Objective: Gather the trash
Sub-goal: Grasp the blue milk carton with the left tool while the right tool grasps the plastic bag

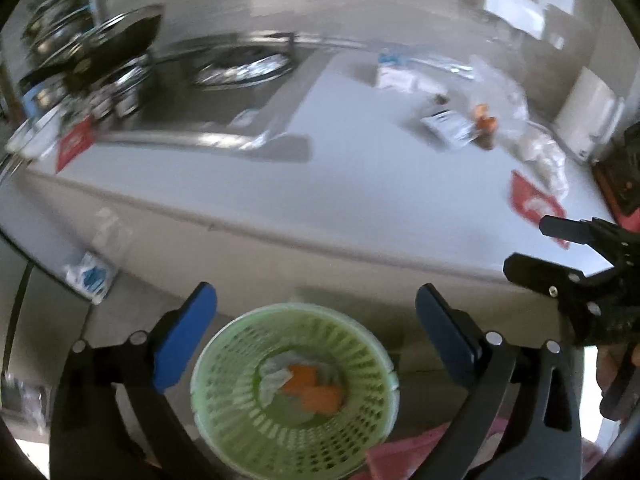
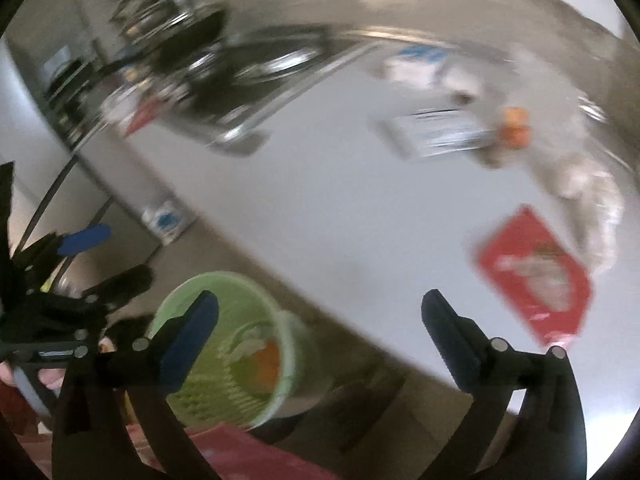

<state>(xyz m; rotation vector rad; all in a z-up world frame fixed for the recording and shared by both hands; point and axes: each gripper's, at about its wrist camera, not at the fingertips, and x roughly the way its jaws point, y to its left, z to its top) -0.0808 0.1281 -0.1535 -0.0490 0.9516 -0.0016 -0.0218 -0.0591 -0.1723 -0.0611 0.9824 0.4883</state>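
Note:
A green perforated bin (image 1: 240, 420) stands on the floor below the white counter (image 1: 360, 184), with white scraps and orange pieces (image 1: 316, 388) inside. My left gripper (image 1: 317, 289) hangs open above the bin, nothing between its blue pads. My right gripper (image 2: 320, 295) is open and empty over the counter's edge, with the bin (image 2: 240, 292) at its lower left. On the counter lie a red packet (image 2: 536, 276), crumpled white plastic (image 2: 592, 192), a white labelled packet (image 2: 432, 128) and an orange item (image 2: 516, 128). Each gripper shows in the other's view: the right one (image 1: 524, 248), the left one (image 2: 120, 254).
A stove with pots and a pan (image 1: 120, 52) fills the counter's left end, with another red packet (image 1: 74, 142) beside it. A white and blue wrapper (image 1: 90, 276) lies on the floor by the cabinet. A pink cloth (image 1: 404, 452) lies near the bin. Both views are blurred.

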